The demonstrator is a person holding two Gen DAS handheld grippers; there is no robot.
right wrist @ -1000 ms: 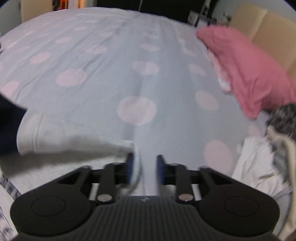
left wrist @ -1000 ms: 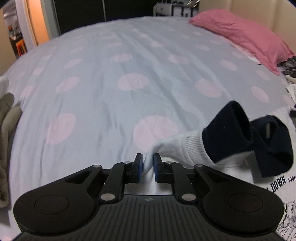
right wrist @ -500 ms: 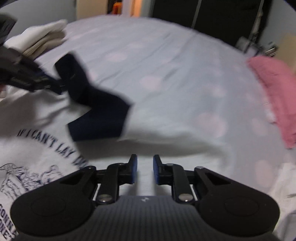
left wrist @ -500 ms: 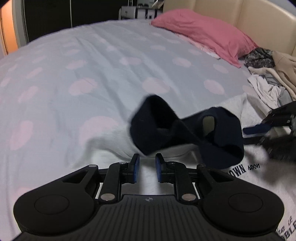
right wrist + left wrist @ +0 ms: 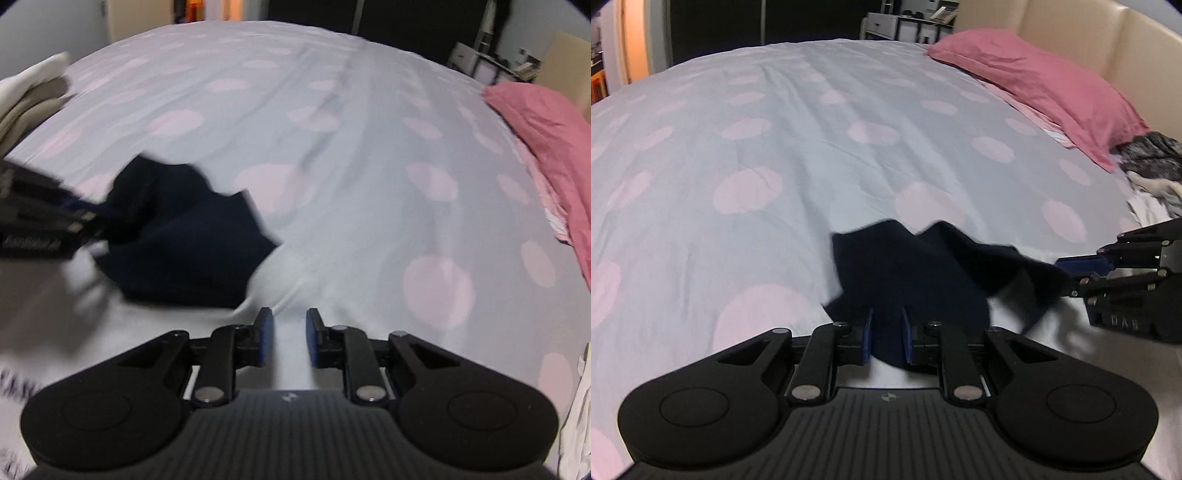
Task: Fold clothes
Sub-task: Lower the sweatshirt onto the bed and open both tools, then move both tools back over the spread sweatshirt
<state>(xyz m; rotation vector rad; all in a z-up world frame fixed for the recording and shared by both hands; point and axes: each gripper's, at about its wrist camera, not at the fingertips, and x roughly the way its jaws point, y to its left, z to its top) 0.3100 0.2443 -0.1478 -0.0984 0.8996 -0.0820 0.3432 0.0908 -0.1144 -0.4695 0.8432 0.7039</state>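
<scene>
- a white garment (image 5: 295, 280) with dark navy sleeve ends (image 5: 908, 269) lies on the near edge of the bed, the navy parts bunched on top of the white cloth.
- the left gripper (image 5: 886, 339) pinches the navy cloth; the fabric fills the narrow gap between its blue pads (image 5: 867, 339).
- the right gripper (image 5: 289, 341) has its jaws near together with white cloth in the gap; it seems to pinch it, but the picture is blurred there. its jaws have just been closing.
- in the left wrist view the right gripper comes in from the right side, its blue tip at the edge of the navy cloth.
- the bed cover (image 5: 812, 155) is pale blue with pink dots.
- a pink pillow (image 5: 1034, 85) lies at the far right corner, against a beige headboard (image 5: 1071, 40).
- a heap of loose clothes (image 5: 1152, 177) lies on the right edge below the pillow.
- folded pale clothes (image 5: 29, 96) lie on the left edge in the right wrist view.
</scene>
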